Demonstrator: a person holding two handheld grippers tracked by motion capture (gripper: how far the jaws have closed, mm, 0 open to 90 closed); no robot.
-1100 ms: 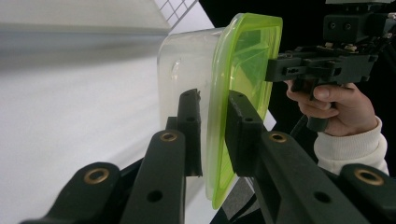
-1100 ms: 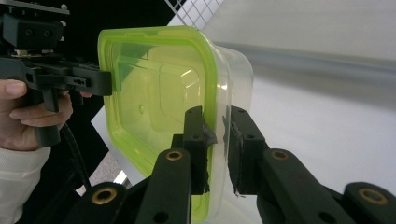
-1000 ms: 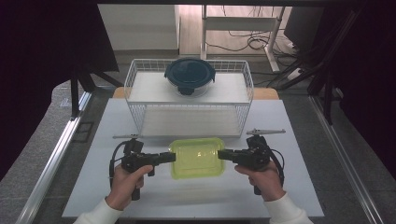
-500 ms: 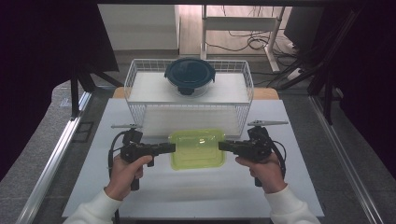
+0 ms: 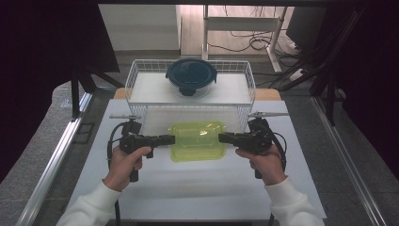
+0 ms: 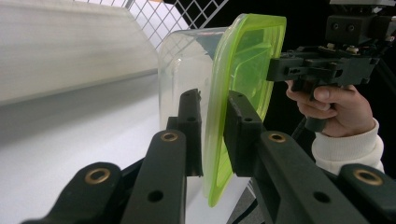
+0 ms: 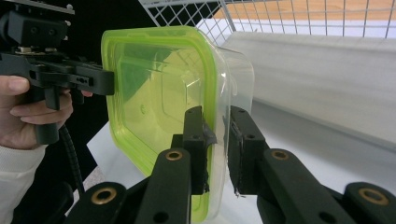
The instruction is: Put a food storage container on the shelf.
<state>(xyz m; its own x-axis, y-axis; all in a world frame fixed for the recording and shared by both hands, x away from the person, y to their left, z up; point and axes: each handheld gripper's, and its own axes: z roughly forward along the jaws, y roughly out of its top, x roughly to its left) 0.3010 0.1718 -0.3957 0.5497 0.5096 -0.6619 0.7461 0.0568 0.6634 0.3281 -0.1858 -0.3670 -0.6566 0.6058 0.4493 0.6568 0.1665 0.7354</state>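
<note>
The left tool (image 5: 170,140) and right tool (image 5: 222,138) each clamp the green-lidded container (image 5: 196,140) at 9 and 3 o'clock, hiding its rim edges.

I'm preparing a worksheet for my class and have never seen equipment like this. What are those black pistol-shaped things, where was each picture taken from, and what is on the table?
A person stands at a white table and holds a hand tool with two black jaws in each hand: the left gripper and the right gripper. One picture comes from a fixed camera above, looking down on the table. The other two come from small cameras riding on each gripper, looking along its jaws.

Both grippers are shut on the rim of a clear container with a yellow-green lid, one at each end, so it is held between them. Behind it stands a white wire basket with a round container with a dark blue lid in it.
</note>
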